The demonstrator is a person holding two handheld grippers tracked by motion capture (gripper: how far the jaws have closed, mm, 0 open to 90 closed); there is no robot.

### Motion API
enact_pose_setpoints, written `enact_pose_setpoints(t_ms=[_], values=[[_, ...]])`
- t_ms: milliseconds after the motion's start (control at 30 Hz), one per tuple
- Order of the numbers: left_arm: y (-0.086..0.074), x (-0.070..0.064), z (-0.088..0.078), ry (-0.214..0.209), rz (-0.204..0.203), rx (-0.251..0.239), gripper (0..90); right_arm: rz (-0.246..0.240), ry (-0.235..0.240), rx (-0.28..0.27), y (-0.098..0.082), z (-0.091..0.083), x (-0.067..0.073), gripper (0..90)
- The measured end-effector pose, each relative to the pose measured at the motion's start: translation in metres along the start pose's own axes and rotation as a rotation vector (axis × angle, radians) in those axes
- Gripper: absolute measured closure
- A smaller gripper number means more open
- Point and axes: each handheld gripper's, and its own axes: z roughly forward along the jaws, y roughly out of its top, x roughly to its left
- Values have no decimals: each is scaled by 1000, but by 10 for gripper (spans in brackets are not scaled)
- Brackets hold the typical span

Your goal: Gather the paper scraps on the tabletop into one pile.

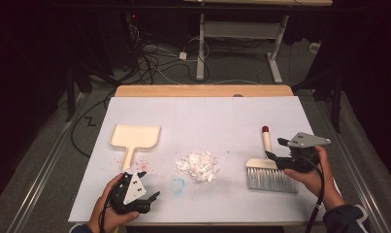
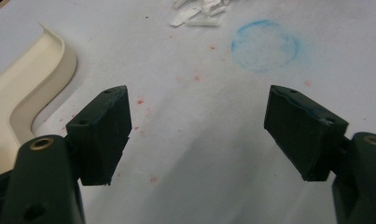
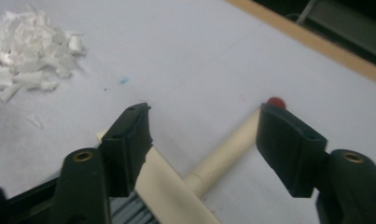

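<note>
Right gripper (image 1: pixel 279 151) hovered over brush (image 1: pixel 269 171) at table's right side, jaws wide apart and holding nothing, straddling cream handle (image 3: pixel 227 150) just above where it met brush head; pads clear of it. Left gripper (image 1: pixel 149 199) rested low near front edge, jaws likewise spread wide, empty, over bare white table cover (image 2: pixel 190 140). Cream dustpan (image 1: pixel 134 138) lay just beyond left gripper; heap of white paper scraps (image 1: pixel 199 165) sat between dustpan and brush
</note>
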Motion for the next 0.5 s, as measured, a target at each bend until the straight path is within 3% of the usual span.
enact_pose_setpoints(t_ms=[233,333,500], values=[[0,0,0,2,-7,-4,219,24,-81,-100,8,-13,15,247],[0,0,0,3,-8,-5,219,40,-127,-136,4,-18,21,240],[0,0,0,3,-9,-7,219,37,-164,-167,-7,-29,30,233]])
